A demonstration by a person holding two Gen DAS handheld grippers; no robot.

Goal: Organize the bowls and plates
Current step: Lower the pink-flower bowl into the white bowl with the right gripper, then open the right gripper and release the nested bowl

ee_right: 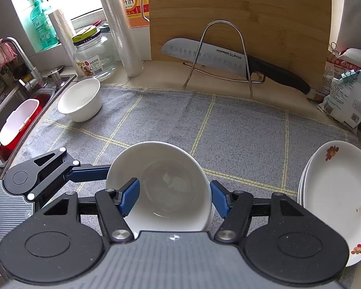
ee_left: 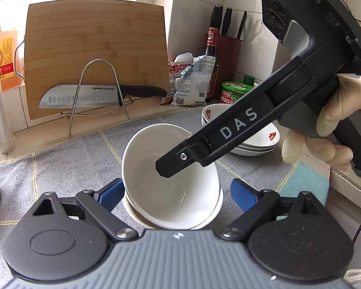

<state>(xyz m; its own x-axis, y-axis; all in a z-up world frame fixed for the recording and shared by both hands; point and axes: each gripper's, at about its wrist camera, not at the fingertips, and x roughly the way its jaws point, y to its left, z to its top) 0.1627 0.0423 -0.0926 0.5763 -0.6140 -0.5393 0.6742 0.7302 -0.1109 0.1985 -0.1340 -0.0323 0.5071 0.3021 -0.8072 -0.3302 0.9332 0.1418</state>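
The white bowl sits tilted atop a lower bowl on the grey cloth, directly ahead of both hand-held grippers. The right hand-held gripper pinches its rim, one finger inside. The left hand-held gripper straddles the stack, open. Both bowls are empty; stacked plates lie right.

— Where is this?
— A home kitchen: bamboo cutting board and knife on a rack, steel sink with faucet, knife block, sauce bottle.
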